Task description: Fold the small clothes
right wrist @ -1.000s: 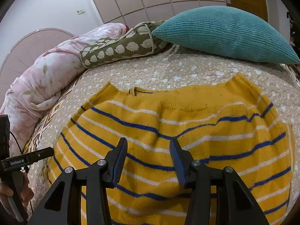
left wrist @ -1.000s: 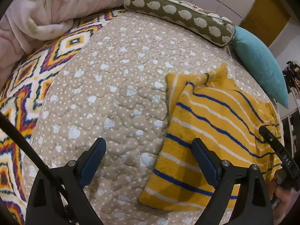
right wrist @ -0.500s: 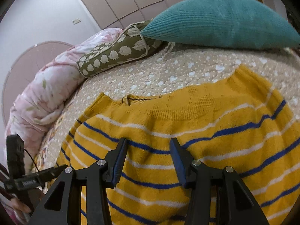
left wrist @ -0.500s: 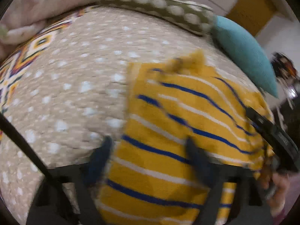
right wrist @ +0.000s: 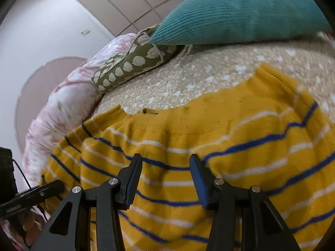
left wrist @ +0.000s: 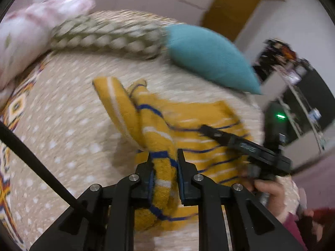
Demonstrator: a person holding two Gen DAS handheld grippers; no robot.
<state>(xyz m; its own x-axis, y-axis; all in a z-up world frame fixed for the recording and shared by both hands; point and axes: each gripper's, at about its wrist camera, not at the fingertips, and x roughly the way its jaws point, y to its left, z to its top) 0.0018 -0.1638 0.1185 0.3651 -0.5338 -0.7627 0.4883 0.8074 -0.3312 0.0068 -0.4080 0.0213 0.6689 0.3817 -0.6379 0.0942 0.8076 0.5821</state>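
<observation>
A small yellow sweater with blue and white stripes lies on the beige dotted quilt. My left gripper is shut on a bunched edge of the sweater and holds it raised, the fabric trailing up and left in a twisted fold. In the right wrist view the sweater fills the lower frame, neckline toward the pillows. My right gripper is open just above the sweater's middle, with nothing between its fingers. The right gripper also shows in the left wrist view, over the sweater's right part.
A teal cushion, an olive patterned bolster and a pink floral duvet lie along the far side of the bed. A colourful geometric blanket borders the quilt at the left. A doorway and shelves stand at the right.
My left gripper moved right onto the sweater's edge, closed on it and lifted it into a fold. My right gripper moved slightly forward over the sweater and stayed open.
</observation>
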